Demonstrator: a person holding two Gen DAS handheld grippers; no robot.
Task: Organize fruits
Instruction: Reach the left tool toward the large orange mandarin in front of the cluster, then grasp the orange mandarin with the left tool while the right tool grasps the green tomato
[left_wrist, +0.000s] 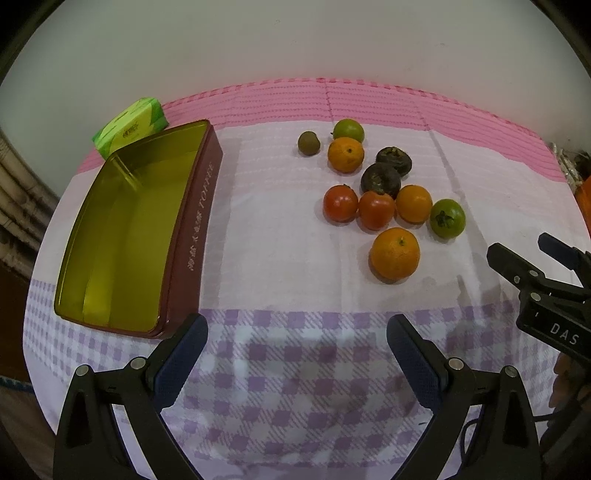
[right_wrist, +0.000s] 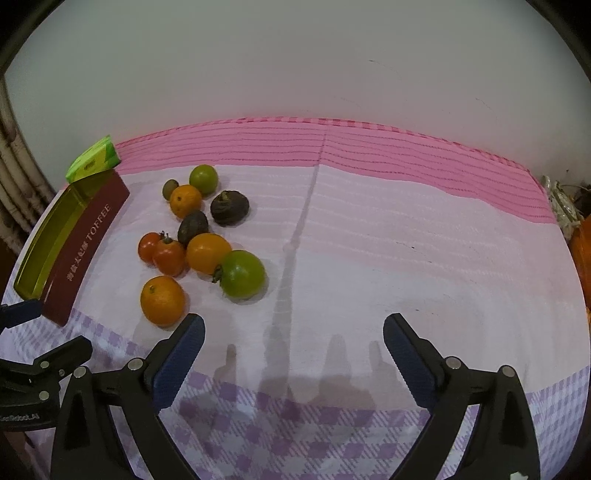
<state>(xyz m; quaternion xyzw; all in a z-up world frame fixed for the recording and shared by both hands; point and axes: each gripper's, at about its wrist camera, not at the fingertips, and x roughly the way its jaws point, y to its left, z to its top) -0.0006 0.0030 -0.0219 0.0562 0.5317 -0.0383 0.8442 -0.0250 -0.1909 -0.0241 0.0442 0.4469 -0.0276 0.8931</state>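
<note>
We hold both the left hand-held gripper (left_wrist: 297, 332) and the right hand-held gripper (right_wrist: 293, 332) wide and empty. The fruits (left_wrist: 384, 192) lie loose on the bench (left_wrist: 277, 229), well right of the tin (left_wrist: 125, 236), which reads "TOFFEE". We judge them light, round, prone to rolling; the tomatoes are soft, so we would pinch gently across the middle. The right hand-held gripper shows "DAS".

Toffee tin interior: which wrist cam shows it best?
Left wrist view. The toffee tin sits close, and its whole gold interior shows, with no fruit inside. The right wrist view catches the tin at the frame edge: mostly its red side and a sliver of interior.
</note>
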